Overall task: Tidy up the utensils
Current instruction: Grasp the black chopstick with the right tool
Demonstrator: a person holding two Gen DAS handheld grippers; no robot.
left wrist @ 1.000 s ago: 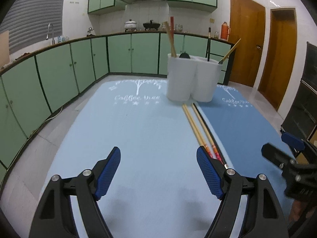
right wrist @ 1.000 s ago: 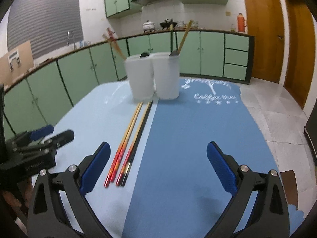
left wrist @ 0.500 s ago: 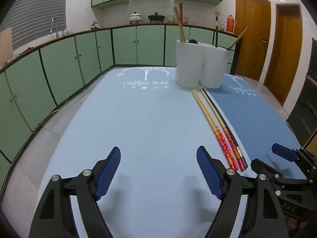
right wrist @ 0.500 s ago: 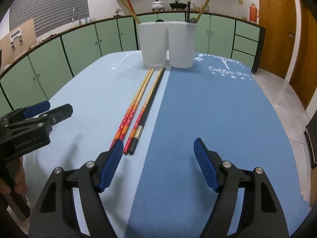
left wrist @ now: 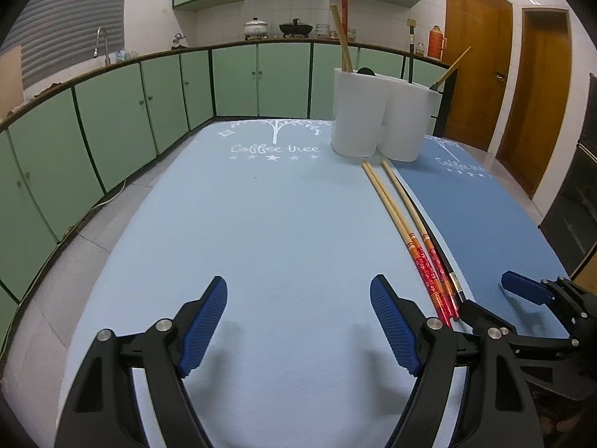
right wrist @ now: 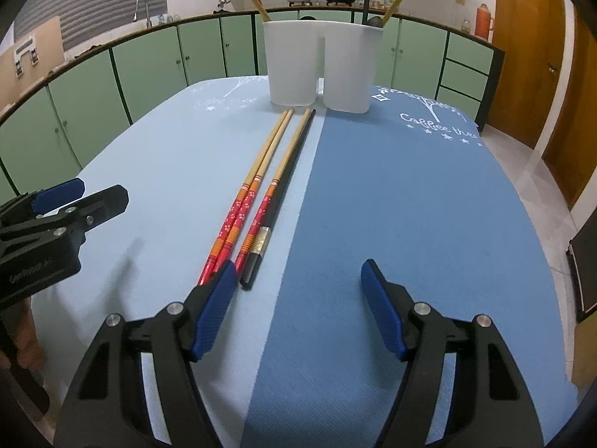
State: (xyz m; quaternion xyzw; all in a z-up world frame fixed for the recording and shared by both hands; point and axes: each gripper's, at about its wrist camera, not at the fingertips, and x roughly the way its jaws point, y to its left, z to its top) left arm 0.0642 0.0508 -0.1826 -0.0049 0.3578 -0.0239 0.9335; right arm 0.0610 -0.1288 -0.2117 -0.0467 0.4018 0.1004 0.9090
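Several chopsticks lie side by side on the table: a pair of red-handled bamboo chopsticks [right wrist: 249, 194] [left wrist: 395, 216], a third red-handled one [right wrist: 278, 183] and a black chopstick [right wrist: 287, 183]. A white two-compartment utensil holder [right wrist: 321, 67] [left wrist: 380, 112] stands at the far end with chopsticks and a dark spoon in it. My right gripper [right wrist: 298, 283] is open and low, just behind the chopsticks' near ends. My left gripper [left wrist: 298, 298] is open and empty over the light blue mat, left of the chopsticks.
The table carries a light blue mat [left wrist: 261, 205] and a darker blue mat [right wrist: 410, 186] meeting along the chopsticks. Green kitchen cabinets [left wrist: 112, 112] run around the room. Wooden doors [left wrist: 477, 74] stand at the right. Each gripper shows in the other's view.
Both grippers have come down and back toward the near end of the table. The right gripper has closed in on the chopsticks' near ends and its jaws have narrowed somewhat.
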